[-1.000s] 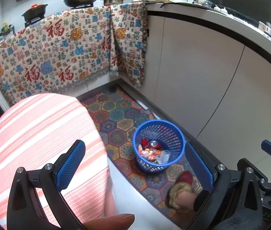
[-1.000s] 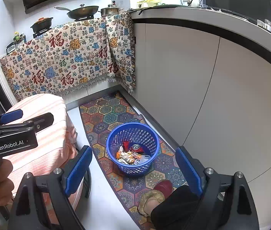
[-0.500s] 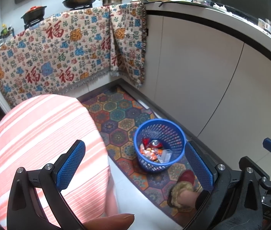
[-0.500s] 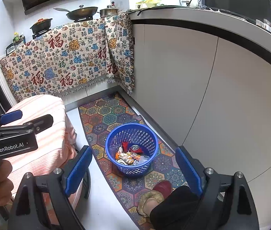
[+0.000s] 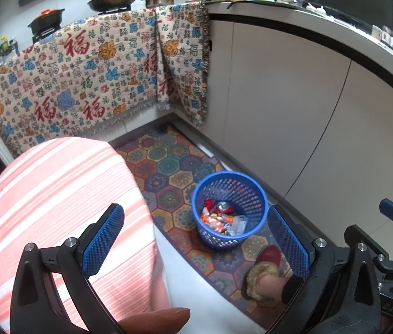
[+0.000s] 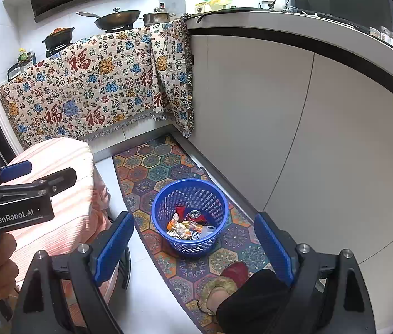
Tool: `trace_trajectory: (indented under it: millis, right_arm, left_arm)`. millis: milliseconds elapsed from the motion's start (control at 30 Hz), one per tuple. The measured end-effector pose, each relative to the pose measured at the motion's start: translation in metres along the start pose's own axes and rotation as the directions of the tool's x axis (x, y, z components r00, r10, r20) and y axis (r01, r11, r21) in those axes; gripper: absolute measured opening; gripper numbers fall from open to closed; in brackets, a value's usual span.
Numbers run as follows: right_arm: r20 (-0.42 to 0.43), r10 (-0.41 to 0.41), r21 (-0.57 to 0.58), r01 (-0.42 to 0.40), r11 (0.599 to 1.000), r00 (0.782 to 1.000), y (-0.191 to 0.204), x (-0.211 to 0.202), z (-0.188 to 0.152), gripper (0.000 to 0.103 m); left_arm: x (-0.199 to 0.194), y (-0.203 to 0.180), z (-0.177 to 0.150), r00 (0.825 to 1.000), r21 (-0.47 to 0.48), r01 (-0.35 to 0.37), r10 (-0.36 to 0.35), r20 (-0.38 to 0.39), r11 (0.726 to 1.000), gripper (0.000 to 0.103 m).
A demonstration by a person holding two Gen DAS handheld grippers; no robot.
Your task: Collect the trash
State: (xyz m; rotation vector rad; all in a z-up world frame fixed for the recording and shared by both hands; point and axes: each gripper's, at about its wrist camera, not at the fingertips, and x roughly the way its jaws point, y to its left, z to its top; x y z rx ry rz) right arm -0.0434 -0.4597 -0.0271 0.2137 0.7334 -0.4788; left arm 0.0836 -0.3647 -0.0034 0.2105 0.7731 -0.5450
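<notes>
Fingers (image 5: 104, 233) of left gripper (image 5: 196, 235) spread wide, grasping nothing; same for right gripper (image 6: 193, 246). Blue basket (image 5: 254, 194) with trash (image 5: 218, 220) inside, lower centre of both frames, on patterned rug (image 6: 151, 172) beside white cabinets (image 6: 252, 111).
</notes>
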Motion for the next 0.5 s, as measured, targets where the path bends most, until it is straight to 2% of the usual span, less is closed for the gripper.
trace_trajectory:
  millis: [300,500]
  right_arm:
    - [-0.005,-0.005,0.007,0.005,1.000,1.000,0.0007,0.0002,-0.0012,0.090]
    - [-0.008,-0.009,0.014,0.010,1.000,1.000,0.0005,0.0017,-0.0019,0.090]
  left_arm:
    - [0.0026,0.0020,-0.0011,1.000,-0.002,0.030,-0.030,-0.009,1.000,0.102]
    - [-0.0013,-0.0006,-0.0024,0.999,0.010,0.021,-0.021,0.029,1.000,0.102]
